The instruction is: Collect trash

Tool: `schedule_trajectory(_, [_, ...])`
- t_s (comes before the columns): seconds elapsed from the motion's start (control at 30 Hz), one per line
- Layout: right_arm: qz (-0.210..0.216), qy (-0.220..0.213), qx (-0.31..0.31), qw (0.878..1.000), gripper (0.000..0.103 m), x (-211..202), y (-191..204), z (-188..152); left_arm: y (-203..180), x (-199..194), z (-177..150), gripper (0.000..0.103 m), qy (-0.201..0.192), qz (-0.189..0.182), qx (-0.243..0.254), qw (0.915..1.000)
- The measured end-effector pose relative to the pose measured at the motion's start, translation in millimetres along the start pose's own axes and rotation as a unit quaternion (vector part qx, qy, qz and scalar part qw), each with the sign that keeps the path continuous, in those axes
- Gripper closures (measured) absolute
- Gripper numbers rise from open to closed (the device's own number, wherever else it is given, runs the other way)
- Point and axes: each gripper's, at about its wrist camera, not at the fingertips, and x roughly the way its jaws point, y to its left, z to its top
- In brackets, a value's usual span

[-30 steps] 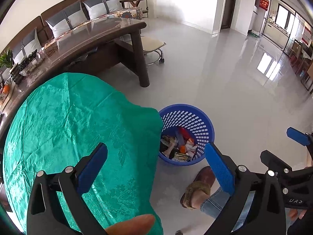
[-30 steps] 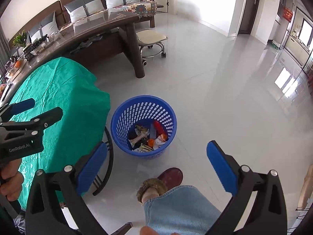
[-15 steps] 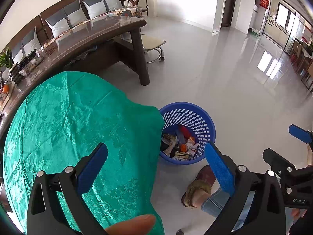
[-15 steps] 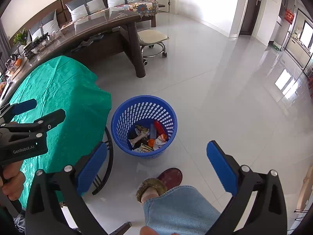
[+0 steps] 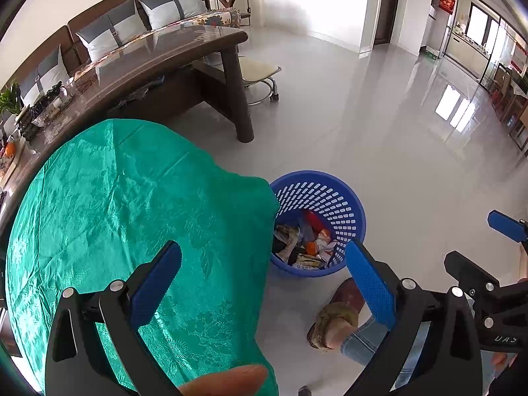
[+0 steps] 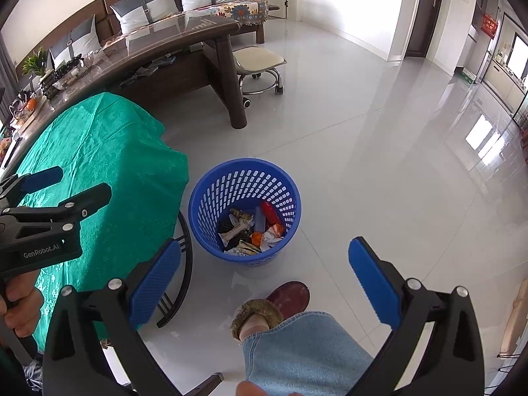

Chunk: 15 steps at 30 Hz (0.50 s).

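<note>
Looking along the left tongs [image 5: 264,270], fingers spread wide apart and empty, above the green-clothed tabletop [image 5: 115,198]; blue basket [image 5: 343,184] stands on the floor just beside the cloth's hanging edge, with crumpled wrappers and trash [image 5: 303,241] lying in its bottom, and a slippered foot [image 5: 336,313] near it. Right wrist view: right tongs [image 6: 264,270] likewise wide apart, nothing held, over the tiled floor [image 6: 379,165]; same basket [image 6: 204,198] ahead, trash [image 6: 254,231] inside, left tongs [image 6: 59,188] at the left edge over the green cloth.
</note>
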Motion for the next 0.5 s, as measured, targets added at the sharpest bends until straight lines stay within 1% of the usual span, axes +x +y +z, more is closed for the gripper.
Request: schedule_trajectory(0.5, [0.001,0.0,0.001,1.0,0.005,0.0,0.4,-0.5,0.5,2.9,-1.8,0.005,0.0,0.001,0.003,1.0])
